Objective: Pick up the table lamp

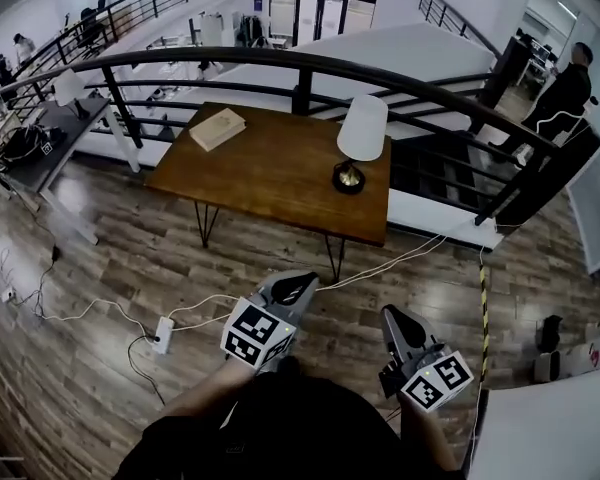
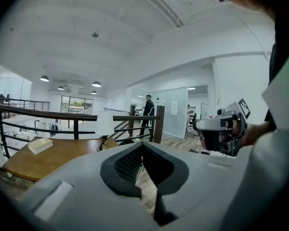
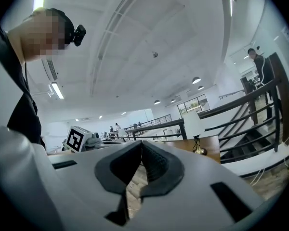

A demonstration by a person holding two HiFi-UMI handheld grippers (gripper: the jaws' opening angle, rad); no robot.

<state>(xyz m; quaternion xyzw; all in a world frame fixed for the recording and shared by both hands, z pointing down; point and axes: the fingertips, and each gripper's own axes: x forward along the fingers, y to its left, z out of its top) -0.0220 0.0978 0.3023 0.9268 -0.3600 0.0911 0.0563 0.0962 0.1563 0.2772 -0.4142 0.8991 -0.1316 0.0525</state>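
Head view — table lamp point(image 1: 361, 136): white shade, dark round base, upright at the right end of the tabletop point(image 1: 270, 173), toward its far edge; a book point(image 1: 217, 128) lies at the tabletop's far left corner. Left tongs point(image 1: 298, 286) and right tongs point(image 1: 392, 320): both closed, nothing between them, well short of the tabletop's near edge. Step, as judged: approach, grasp not begun. Next move calls for bringing a pair over the tabletop, parting it, then closing on the stem below the shade. Hard to make out — the stem, covered by the shade from above; the lamp small in both gripper views; any cord from the base cannot be told
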